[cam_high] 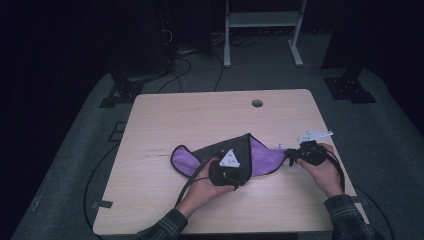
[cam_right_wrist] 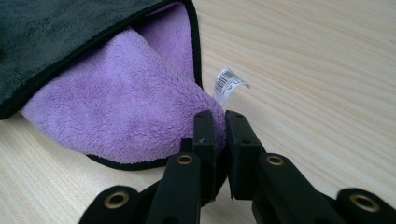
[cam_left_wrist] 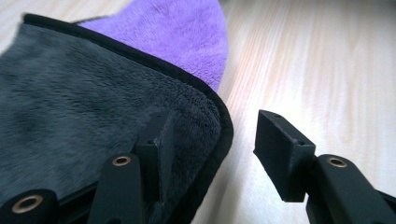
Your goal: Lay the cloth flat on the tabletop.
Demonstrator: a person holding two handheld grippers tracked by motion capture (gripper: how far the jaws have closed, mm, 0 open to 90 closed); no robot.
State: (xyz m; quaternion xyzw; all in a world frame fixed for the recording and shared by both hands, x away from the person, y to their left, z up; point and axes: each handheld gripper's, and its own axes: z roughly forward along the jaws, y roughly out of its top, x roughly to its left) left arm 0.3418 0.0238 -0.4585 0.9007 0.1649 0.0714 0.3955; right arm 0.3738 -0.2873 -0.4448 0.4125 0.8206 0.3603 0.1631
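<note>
Purple-and-grey cloth is lying on the table; right gripper is pinching its corner, left gripper is gaping over its edge.

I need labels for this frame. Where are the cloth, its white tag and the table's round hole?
cloth (cam_high: 265, 159), high view, on its purple side
white tag (cam_right_wrist: 227, 84), right gripper view, on its printed barcode
round hole (cam_high: 257, 103), high view, on its middle near the table's far edge

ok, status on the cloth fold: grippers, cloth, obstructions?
Left gripper open, jaws astride the grey edge. Right gripper shut on the purple corner. Cloth part-folded, grey over purple, on the table. Nothing in the way.
</note>
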